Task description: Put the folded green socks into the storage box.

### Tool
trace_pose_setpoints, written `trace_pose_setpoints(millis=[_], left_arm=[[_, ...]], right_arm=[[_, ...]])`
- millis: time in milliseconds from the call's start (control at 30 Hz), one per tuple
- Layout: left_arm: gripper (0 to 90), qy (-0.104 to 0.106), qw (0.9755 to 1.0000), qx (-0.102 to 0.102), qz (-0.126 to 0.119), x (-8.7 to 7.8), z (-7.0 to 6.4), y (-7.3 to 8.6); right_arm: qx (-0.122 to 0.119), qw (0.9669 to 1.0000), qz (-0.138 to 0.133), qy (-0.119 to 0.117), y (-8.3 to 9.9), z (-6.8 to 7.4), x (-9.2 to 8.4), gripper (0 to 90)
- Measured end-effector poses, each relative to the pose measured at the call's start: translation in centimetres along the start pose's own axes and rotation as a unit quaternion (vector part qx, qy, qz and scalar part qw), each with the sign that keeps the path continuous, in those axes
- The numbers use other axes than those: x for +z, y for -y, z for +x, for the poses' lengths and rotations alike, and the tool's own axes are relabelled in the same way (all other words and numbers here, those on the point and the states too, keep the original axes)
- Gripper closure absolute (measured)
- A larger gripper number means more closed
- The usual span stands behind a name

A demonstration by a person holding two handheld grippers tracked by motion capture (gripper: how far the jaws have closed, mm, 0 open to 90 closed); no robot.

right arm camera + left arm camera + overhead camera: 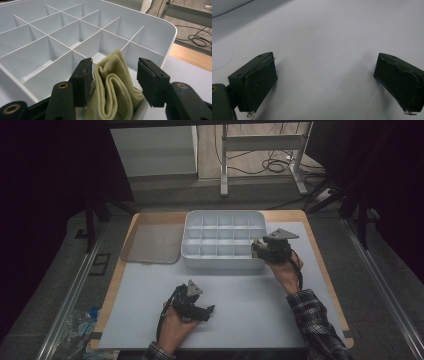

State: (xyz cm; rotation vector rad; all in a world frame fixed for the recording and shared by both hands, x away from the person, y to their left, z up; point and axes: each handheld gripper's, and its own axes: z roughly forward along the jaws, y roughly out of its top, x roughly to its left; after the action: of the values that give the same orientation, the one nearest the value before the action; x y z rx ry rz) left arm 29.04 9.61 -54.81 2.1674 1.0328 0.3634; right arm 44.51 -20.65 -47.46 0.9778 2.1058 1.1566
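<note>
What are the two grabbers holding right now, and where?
The left gripper holds nothing; its jaws stand wide over the bare table. The right gripper has a folded yellowish cloth between its jaws at the tray's corner, but the pads look off it.

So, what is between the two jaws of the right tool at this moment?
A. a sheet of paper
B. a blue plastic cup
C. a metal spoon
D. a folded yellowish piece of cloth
D: in the right gripper view, a folded yellowish cloth sits between the jaws of the right tool, at the near corner of the white divided box.
</note>
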Motion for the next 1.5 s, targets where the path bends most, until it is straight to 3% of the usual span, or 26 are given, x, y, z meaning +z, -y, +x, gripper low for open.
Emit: trace_pose_setpoints(millis=[100, 200, 267, 467, 667, 833, 1067, 1500], left_arm=[[4.1, 0.0, 1.0, 0.001, 0.001, 0.0, 0.0, 0.0], [4.1, 0.0, 1.0, 0.001, 0.001, 0.0, 0.0, 0.0], [4.1, 0.0, 1.0, 0.001, 0.001, 0.0, 0.0, 0.0], [4.1, 0.0, 1.0, 0.0, 0.0, 0.0, 0.0, 0.0], [4.1, 0.0, 1.0, 0.0, 0.0, 0.0, 0.0, 0.0], [4.1, 0.0, 1.0, 0.0, 0.0, 0.0, 0.0, 0.0], [4.1, 0.0, 1.0, 0.0, 0.0, 0.0, 0.0, 0.0], [4.1, 0.0, 1.0, 0.0, 0.0, 0.0, 0.0, 0.0]], right_arm=[[-0.005, 0.9999, 0.009, 0.0, -0.3, 0.1, 0.6, 48.3], [-0.007, 0.9998, 0.019, -0.002, -0.4, 0.4, 1.0, 65.9], [-0.009, 0.9996, 0.024, -0.008, -0.3, 0.5, 0.9, 72.8], [-0.008, 0.9992, 0.035, -0.016, 0.0, 0.5, 0.6, 77.2], [-0.005, 0.9981, 0.059, -0.017, 0.9, 0.2, 1.1, 77.2], [-0.008, 0.998, 0.061, -0.015, 0.9, 0.4, 1.3, 75.7], [-0.007, 0.9983, 0.056, -0.017, 0.5, 0.3, 0.9, 60.9], [-0.005, 0.998, 0.055, -0.03, -0.2, 0.4, -0.2, 47.7]])
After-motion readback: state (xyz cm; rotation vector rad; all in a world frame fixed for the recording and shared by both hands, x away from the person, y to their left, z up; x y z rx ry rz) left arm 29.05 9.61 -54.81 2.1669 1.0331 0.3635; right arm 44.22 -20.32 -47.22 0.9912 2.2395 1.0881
